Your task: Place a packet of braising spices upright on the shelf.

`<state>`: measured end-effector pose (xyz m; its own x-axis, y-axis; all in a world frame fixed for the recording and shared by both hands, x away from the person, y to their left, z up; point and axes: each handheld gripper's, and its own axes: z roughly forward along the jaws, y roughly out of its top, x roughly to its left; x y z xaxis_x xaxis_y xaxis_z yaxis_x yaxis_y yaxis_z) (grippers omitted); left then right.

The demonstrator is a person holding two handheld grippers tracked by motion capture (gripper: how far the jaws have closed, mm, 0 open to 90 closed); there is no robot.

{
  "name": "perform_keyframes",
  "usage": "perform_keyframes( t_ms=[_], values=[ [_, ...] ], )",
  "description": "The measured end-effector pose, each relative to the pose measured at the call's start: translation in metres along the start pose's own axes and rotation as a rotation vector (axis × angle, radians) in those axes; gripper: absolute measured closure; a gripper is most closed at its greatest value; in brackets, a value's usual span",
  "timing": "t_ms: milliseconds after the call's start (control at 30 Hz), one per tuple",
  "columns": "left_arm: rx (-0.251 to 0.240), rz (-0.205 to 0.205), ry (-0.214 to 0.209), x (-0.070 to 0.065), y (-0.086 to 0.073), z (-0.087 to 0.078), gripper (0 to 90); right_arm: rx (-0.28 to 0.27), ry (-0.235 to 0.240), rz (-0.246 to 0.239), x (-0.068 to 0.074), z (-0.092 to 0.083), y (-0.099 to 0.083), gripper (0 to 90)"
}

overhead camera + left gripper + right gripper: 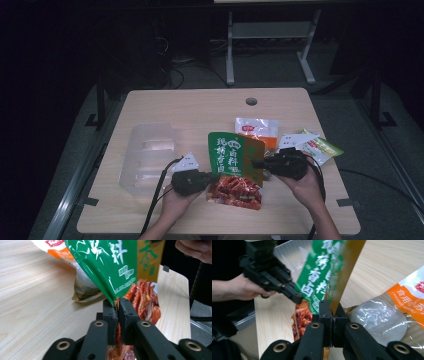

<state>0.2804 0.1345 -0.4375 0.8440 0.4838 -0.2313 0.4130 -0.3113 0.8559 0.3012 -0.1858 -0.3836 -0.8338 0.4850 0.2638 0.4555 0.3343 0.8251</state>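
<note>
Jaws of the left gripper (216, 176) are closed on the lower left corner of the green pouch (231, 154); jaws of the right gripper (256, 163) are closed on its lower right edge. Both hold the pouch upright above the desk (190, 105), at its near middle. The red snack pack (236, 191) lies flat just below the pouch. Behind it lies the orange-and-white pack (257, 129). A clear tray (147, 155) sits at the left.

Dim room beyond the lit wooden table (200, 107); glare streaks the clear pouch (379, 320), and close black jaws blur softly.
</note>
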Motion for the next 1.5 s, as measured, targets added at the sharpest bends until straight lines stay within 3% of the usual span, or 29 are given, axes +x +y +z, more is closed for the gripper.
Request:
perform_keyframes(
  t_ms=[200,433,467,500,533,567,700,867,1000,1267,1500],
  values=[
    [-0.015,-0.004,0.005,-0.001,-0.005,-0.004,85.7,0.017,-0.008,0.054,-0.002,0.009,-0.008,71.6],
    [-0.025,-0.009,0.011,-0.004,-0.009,-0.006,85.8,0.027,-0.026,0.094,0.003,0.023,-0.010,66.6],
    [-0.018,-0.002,0.013,-0.004,-0.009,-0.007,85.8,0.033,-0.032,0.107,0.004,0.026,-0.010,67.6],
    [-0.012,0.000,0.015,-0.005,-0.010,-0.007,85.7,0.031,-0.034,0.107,0.005,0.028,-0.011,78.3],
    [-0.012,0.000,0.015,-0.005,-0.010,-0.007,85.7,0.031,-0.034,0.107,0.005,0.028,-0.011,78.3],
    [-0.016,-0.002,0.012,-0.005,-0.011,-0.009,85.6,0.024,-0.006,0.127,0.004,0.028,-0.011,86.9],
    [-0.003,0.019,0.021,-0.007,-0.011,-0.010,83.1,0.028,0.010,0.134,0.005,0.028,-0.011,88.9],
    [0.011,0.074,0.059,-0.015,-0.014,-0.017,73.1,0.023,0.031,0.098,0.011,0.023,-0.007,89.4],
    [0.012,0.100,0.062,-0.020,-0.013,-0.026,66.7,-0.001,0.056,0.066,0.020,0.013,-0.003,89.5],
    [0.009,0.086,0.036,-0.021,-0.015,-0.042,60.6,-0.032,0.033,0.007,0.030,-0.002,0.004,89.7],
    [0.003,0.099,0.013,-0.021,-0.022,-0.045,55.2,-0.041,0.013,-0.010,0.032,-0.005,0.008,89.8]
  ],
)
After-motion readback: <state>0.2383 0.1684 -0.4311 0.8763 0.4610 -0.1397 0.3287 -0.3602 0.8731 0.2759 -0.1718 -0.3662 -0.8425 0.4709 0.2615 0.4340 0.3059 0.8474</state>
